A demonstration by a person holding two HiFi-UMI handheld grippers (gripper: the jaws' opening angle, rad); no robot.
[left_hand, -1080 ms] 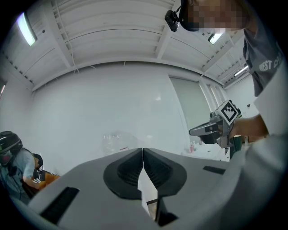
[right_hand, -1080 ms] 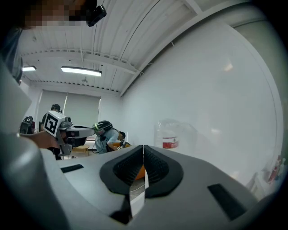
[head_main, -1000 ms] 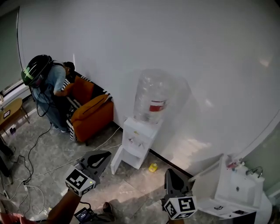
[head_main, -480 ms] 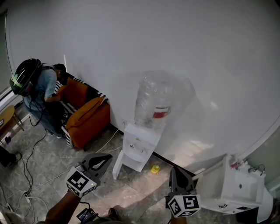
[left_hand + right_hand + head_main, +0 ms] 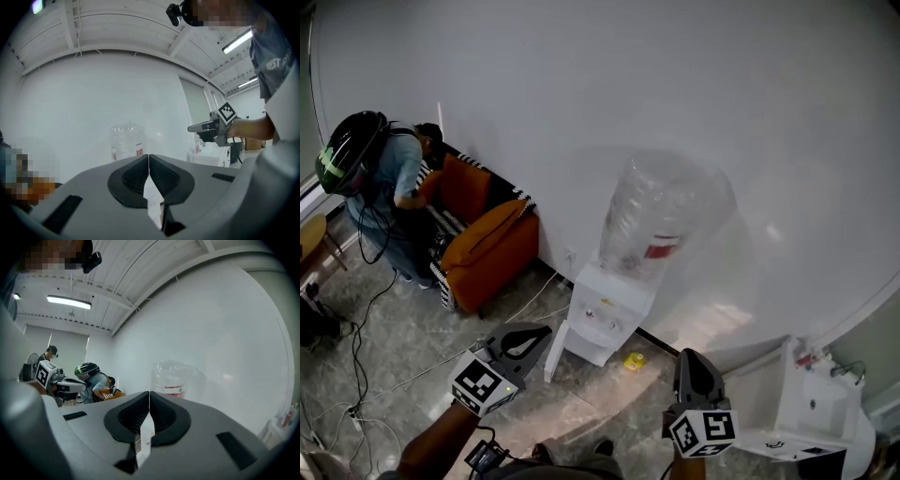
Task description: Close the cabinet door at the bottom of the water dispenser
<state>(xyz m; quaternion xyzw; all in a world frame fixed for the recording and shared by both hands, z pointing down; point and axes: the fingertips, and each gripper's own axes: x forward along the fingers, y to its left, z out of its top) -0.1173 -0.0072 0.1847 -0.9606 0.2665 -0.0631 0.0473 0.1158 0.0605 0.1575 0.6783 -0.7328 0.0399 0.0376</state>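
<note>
Left gripper [image 5: 540, 331] and right gripper [image 5: 694, 356], jaws together and empty, face the water dispenser [image 5: 606, 314] at the floor's [image 5: 581, 405] wall edge; its cabinet door [image 5: 555, 349] apparently hangs ajar.

The head view looks steeply down from above and behind the left hand-held gripper [image 5: 542, 330] and the right hand-held gripper [image 5: 690, 356], which sit at its near edge, onto the floor [image 5: 412, 328] and the water dispenser [image 5: 606, 314] against the far wall [image 5: 675, 94]. Each gripper view sits low just behind its own closed jaws and faces roughly level toward that wall, the left one catching the right hand-held gripper at its right side and the right one catching the left at its left. All three share the dispenser's bottle [image 5: 125, 143].
</note>
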